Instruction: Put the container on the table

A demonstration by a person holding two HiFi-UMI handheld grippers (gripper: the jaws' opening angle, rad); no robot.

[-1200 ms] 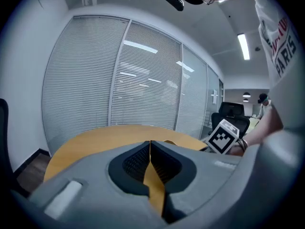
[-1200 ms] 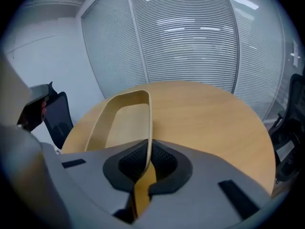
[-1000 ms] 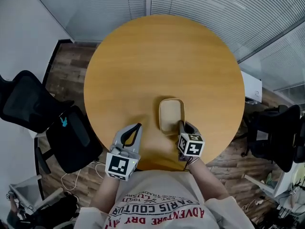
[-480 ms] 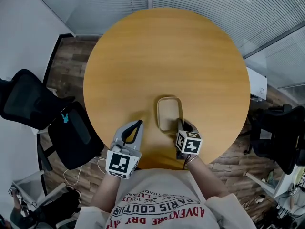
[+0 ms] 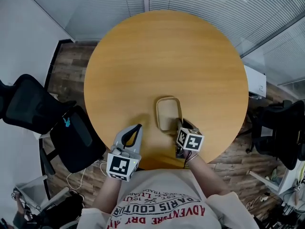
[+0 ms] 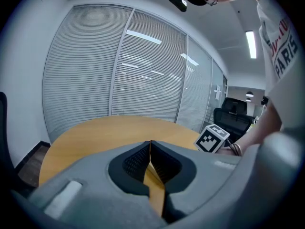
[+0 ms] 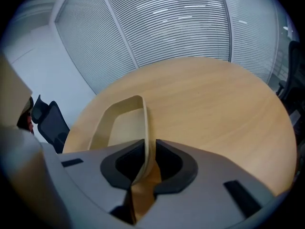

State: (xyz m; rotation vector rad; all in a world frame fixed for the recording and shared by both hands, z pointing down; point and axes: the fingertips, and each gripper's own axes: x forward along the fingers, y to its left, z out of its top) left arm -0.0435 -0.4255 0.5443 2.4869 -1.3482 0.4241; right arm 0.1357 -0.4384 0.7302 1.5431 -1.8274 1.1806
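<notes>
Right gripper (image 7: pixel 149 151) jaws opening — container (image 7: pixel 121 125) rim between.

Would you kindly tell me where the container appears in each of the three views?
Head view: container just below centre.
Left gripper view: not in it.
Right gripper view: container left of centre, lower half.
Shared landmark: the round table.

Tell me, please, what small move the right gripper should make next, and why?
Probably back the right gripper away from the container: it already rests on the table, and the jaws have just been opening, with its rim loose between them.
</notes>
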